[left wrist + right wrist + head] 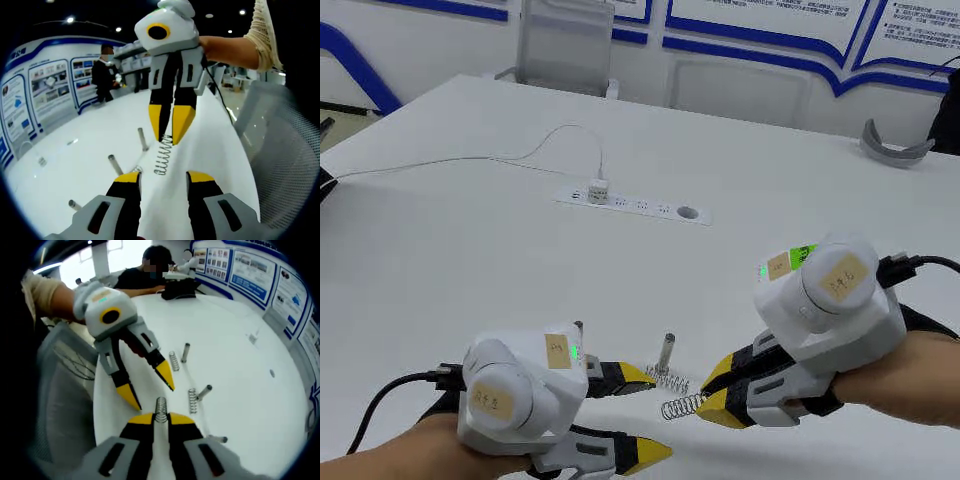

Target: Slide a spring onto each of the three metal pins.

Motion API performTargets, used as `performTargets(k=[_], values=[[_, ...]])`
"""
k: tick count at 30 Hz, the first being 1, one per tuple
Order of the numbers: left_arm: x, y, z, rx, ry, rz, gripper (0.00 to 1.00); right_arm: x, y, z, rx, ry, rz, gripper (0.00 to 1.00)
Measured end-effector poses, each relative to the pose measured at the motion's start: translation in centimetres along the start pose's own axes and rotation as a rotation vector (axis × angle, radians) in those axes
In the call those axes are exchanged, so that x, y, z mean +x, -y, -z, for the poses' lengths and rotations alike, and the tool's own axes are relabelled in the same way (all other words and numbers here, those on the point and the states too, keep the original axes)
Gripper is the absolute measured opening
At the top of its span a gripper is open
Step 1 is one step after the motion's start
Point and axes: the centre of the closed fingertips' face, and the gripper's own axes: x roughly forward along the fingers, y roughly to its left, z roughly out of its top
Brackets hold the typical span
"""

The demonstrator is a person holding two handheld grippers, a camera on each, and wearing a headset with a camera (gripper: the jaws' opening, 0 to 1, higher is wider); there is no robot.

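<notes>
While both forearms come in low in the head view, the left gripper [662, 415] sits at lower left of the frame pointing right. The right gripper [702, 402] sits at lower right, pointing left and tipped down toward the white desk [470, 250]. Their tips nearly meet at lower centre.

On the left fingers [127, 179]: spread wide, nothing between them. On the right fingers [142, 420]: pinched closed on one end of a spring [682, 405]. Its free end sticks out toward the left gripper and, in the left gripper view, reaches the gap of those open fingers.

An upright pin [666, 352] stands just behind the held spring at centre frame, with a second spring [667, 379] at its foot.

Right gripper view: another pin [202, 391] at centre right, a third spring [192, 400] against it; cannot tell whether it is threaded on. A third pin [218, 439] sits at lower right, pose unclear.
</notes>
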Motion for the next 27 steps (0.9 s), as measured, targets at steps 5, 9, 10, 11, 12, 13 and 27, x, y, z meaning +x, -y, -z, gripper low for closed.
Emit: performTargets(k=[5, 9, 10, 11, 12, 13, 27], values=[[0.2, 0.0, -0.4, 0.017, 0.013, 0.0, 0.31, 0.2, -0.3, -0.3, -0.017, -0.01, -0.011, 0.12], [0.3, 0.1, -0.7, 0.037, 0.023, 0.001, 0.23, 0.2, -0.5, -0.4, -0.023, -0.012, -0.016, 0.12], [0.3, 0.1, -0.8, 0.043, 0.025, 0.001, 0.21, 0.2, -0.5, -0.5, -0.024, -0.013, -0.017, 0.12], [0.3, 0.1, -0.8, 0.049, 0.028, 0.001, 0.19, 0.2, -0.5, -0.5, -0.026, -0.014, -0.017, 0.12], [0.3, 0.1, -0.9, 0.051, 0.029, 0.001, 0.17, 0.1, -0.5, -0.5, -0.027, -0.014, -0.017, 0.12], [0.4, 0.1, -0.9, 0.054, 0.03, 0.001, 0.15, 0.1, -0.6, -0.5, -0.027, -0.013, -0.017, 0.12], [0.7, 0.0, -1.1, 0.019, 0.033, -0.01, 0.11, 0.0, -0.4, -1.7, -0.034, 0.032, 0.002, 0.12]])
